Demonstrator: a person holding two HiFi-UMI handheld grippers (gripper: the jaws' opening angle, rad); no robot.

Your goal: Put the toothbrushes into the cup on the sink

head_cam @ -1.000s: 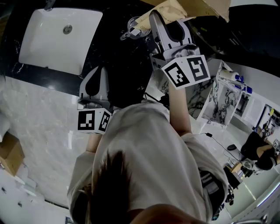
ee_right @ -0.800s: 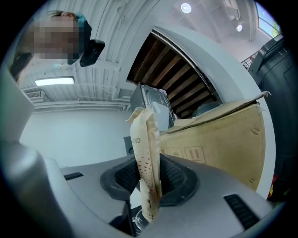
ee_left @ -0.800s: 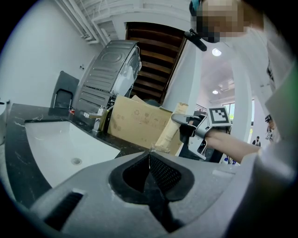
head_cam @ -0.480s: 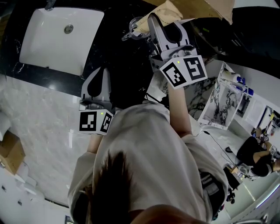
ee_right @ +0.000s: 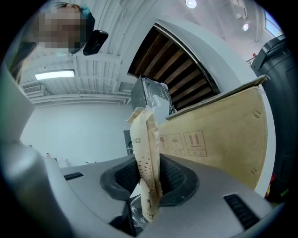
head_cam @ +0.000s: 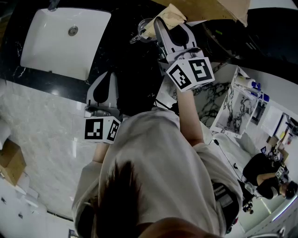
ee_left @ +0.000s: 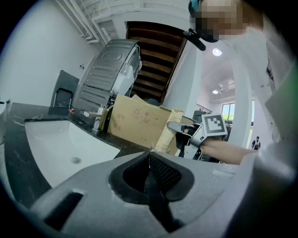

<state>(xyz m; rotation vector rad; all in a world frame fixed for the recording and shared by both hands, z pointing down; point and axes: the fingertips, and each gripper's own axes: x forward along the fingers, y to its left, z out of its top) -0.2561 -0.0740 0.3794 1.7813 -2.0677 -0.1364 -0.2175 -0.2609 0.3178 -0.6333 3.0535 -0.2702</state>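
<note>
While the right gripper point(ee_right: 146, 162) is clamped on a beige paper toothbrush packet point(ee_right: 145, 153), its jaws pressing the flat sides w/ a gap only as wide as the packet, the left gripper point(ee_left: 149, 155) has its jaws together w/ nothing btwn them. The packet stands roughly upright in the right gripper view, top end well above the pads, w/ printed letters & red dots on the paper. Its lower end hangs right at a clear glass cup point(ee_right: 132, 209) just below; can't tell if it's inside the rim.

In the head view the right gripper point(head_cam: 160, 21) reaches across the black countertop point(head_cam: 135, 74) to the cup point(head_cam: 139, 29). The cup sits on the counter right of the white sink basin point(head_cam: 65, 39), near a cardboard box point(head_cam: 219, 7). The left gripper point(head_cam: 106, 74) is at the counter's front edge, well apart from cup & packet.

The left gripper view shows the basin point(ee_left: 60, 148), a faucet point(ee_left: 98, 118) & the box point(ee_left: 139, 123) behind, w/ the right gripper point(ee_left: 186, 135) off to the right.
</note>
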